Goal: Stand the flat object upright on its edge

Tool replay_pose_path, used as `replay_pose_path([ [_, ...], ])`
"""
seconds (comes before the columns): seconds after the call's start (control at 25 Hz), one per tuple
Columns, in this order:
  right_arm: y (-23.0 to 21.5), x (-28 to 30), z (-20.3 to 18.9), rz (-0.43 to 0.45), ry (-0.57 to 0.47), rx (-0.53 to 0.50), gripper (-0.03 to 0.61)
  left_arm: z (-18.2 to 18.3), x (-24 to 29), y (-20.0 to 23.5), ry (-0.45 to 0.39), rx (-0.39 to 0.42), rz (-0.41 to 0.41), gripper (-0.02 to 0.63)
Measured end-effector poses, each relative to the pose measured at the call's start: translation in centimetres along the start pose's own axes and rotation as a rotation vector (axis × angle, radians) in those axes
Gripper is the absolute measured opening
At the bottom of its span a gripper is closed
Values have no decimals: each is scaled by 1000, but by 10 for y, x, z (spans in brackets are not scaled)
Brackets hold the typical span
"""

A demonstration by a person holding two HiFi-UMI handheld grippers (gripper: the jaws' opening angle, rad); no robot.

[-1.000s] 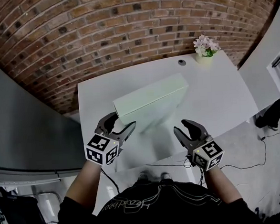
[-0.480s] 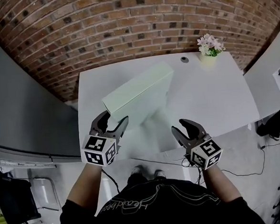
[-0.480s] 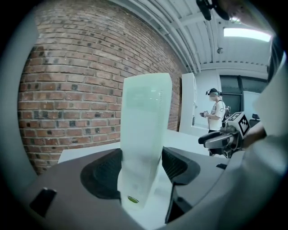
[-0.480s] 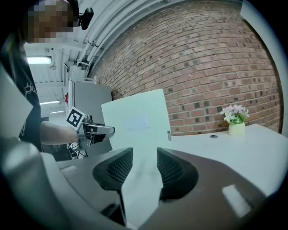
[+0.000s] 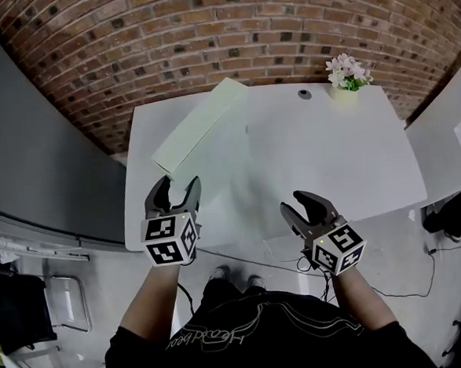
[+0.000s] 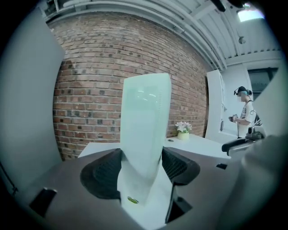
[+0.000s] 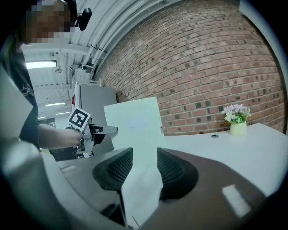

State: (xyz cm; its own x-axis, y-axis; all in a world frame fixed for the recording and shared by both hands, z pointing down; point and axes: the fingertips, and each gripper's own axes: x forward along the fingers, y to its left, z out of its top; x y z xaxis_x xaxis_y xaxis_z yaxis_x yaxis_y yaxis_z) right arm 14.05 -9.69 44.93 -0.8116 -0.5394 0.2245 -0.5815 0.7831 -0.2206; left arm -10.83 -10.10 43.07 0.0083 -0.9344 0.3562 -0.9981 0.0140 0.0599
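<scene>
A pale green flat box [image 5: 199, 126] stands upright on its long edge on the white table [image 5: 323, 157], running from the front left toward the back edge. My left gripper [image 5: 176, 189] is open at the box's near end. In the left gripper view the box [image 6: 144, 126] rises end-on between the jaws of that gripper [image 6: 141, 155]; I cannot tell whether the pads touch it. My right gripper [image 5: 295, 206] hangs open and empty over the table's front edge, well clear of the box. The right gripper view shows the box's broad face [image 7: 135, 126] beyond that gripper [image 7: 144, 155] and the left gripper [image 7: 105, 130] at its edge.
A small pot of flowers [image 5: 345, 73] and a dark round fitting [image 5: 304, 95] sit at the table's back right. A brick wall [image 5: 204, 32] runs behind the table and a grey panel [image 5: 39, 153] to the left. Cables [image 5: 394, 274] lie on the floor. A person [image 6: 247, 112] stands far right.
The view has drawn back from the table. The box now points more steeply toward the back left. My left gripper has swung in line with its near end; the right gripper has barely moved.
</scene>
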Motion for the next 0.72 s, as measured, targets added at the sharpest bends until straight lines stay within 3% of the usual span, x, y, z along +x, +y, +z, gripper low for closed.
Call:
replay_pose_path([
  [0.36,-4,-26,-3,7,-17,-13,173,-5,-4,-19,-31,-79,182,288],
  [0.72,-17,-36,-12,-16,-9,11,173,1,14,-42,-30,-110,246,290],
])
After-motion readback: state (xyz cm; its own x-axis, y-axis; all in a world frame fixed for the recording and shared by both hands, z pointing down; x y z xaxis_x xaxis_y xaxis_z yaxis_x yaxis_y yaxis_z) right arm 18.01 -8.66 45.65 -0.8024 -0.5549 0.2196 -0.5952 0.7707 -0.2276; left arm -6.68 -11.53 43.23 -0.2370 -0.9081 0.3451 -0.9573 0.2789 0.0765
